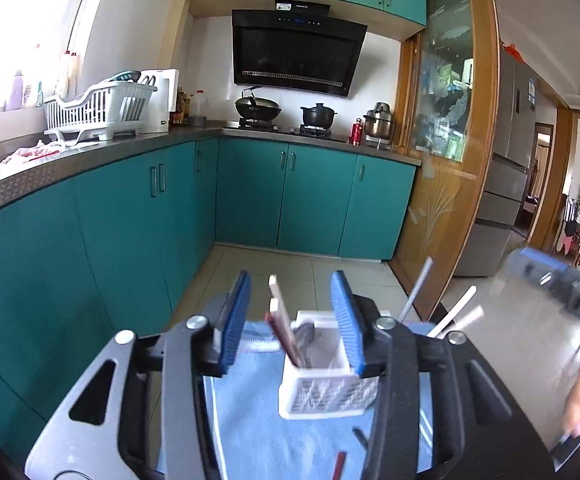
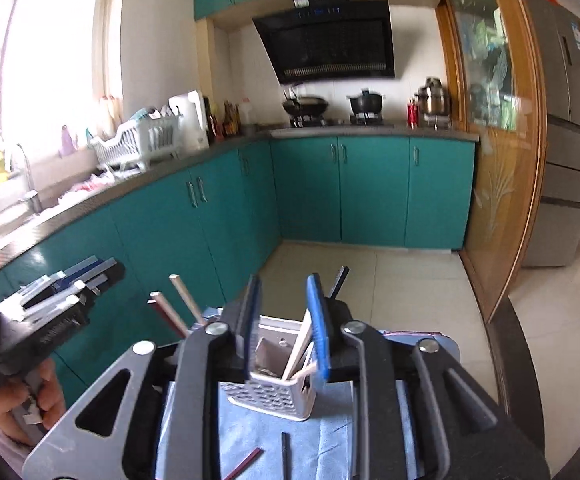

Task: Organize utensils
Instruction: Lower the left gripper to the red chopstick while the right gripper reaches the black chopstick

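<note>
A white slotted utensil holder stands on a blue cloth just ahead of both grippers. My left gripper is open above the holder's left side. Cream and dark red chopsticks stand in the holder between its blue pads, touching neither. My right gripper is open over the same holder. A white chopstick leans close to its right pad without being pinched. A dark red chopstick and a black chopstick lie loose on the cloth in front.
Teal cabinets under a grey counter run along the left and back. A white dish rack is on the counter, and a wok and pot are on the stove. A glass sliding door and fridge are on the right. The floor is tiled.
</note>
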`<state>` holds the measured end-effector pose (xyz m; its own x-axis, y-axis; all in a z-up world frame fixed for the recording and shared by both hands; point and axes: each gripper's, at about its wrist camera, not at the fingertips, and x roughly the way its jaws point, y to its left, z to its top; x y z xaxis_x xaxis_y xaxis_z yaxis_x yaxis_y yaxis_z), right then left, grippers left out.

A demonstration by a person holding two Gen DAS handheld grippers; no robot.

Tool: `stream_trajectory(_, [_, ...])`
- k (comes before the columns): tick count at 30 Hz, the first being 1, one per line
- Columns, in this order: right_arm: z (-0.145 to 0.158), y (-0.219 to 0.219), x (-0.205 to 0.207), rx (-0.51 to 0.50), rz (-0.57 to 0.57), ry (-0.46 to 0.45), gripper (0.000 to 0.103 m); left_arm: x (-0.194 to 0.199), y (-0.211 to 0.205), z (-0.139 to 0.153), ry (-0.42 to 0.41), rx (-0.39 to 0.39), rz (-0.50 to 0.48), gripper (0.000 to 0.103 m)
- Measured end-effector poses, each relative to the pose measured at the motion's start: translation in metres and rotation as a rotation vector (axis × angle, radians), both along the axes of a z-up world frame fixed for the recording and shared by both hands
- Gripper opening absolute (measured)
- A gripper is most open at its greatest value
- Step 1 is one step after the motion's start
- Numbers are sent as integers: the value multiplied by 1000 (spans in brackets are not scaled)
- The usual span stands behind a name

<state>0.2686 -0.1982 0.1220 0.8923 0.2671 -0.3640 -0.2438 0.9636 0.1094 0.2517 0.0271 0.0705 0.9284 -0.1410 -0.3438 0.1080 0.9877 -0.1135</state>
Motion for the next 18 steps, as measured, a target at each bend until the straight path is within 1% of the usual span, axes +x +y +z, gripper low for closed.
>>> stream_trajectory(1, [0,-5,-11,11,10,-6,32,-6,-1,-5,7,15,-1,53])
stream_trajectory(2, [-1,-11,-24,26,28,-7,33,-13,-2,-13,26,38,-4,63])
stream_trajectory(3, [-5,-18,-37,43,46,-1,36,-18,-5,-25,55,63,-7,67])
stream_trajectory(4, [-9,-23,-44,60,55,8,41,-20,-7,-36,82,78,-11,67])
stream_trajectory(5, [-19,-30,-53,84,56,27,42,-21,-10,-55,139,94,-15,67])
stream_trajectory(7, [-46,-37,-59,109,46,93,43,-17,-16,-97,291,114,-37,67])
stream_trajectory(8, [-63,-38,-57,101,43,146,43,-17,-19,-114,342,115,-53,67])
stream_trajectory(9, [-90,-36,-50,80,30,232,43,-16,-22,-130,390,112,-69,67])
stream_trajectory(10, [-114,-33,-42,60,16,312,43,-16,-28,-151,456,111,-91,67])
stream_trajectory(11, [-133,-31,-36,48,2,373,43,-16,-31,-163,494,117,-102,67])
stream_trajectory(12, [-162,-29,-28,42,-24,467,43,-17,-37,-175,536,134,-117,67])
stream_trajectory(14, [-196,-22,-22,38,-24,568,42,-22,-49,-194,590,172,-145,68])
stream_trajectory(15, [-208,-16,-22,18,-15,601,42,-25,-54,-201,609,188,-159,68])
stream_trajectory(18, [-230,-2,-25,-36,0,658,42,-31,-65,-217,658,207,-198,68])
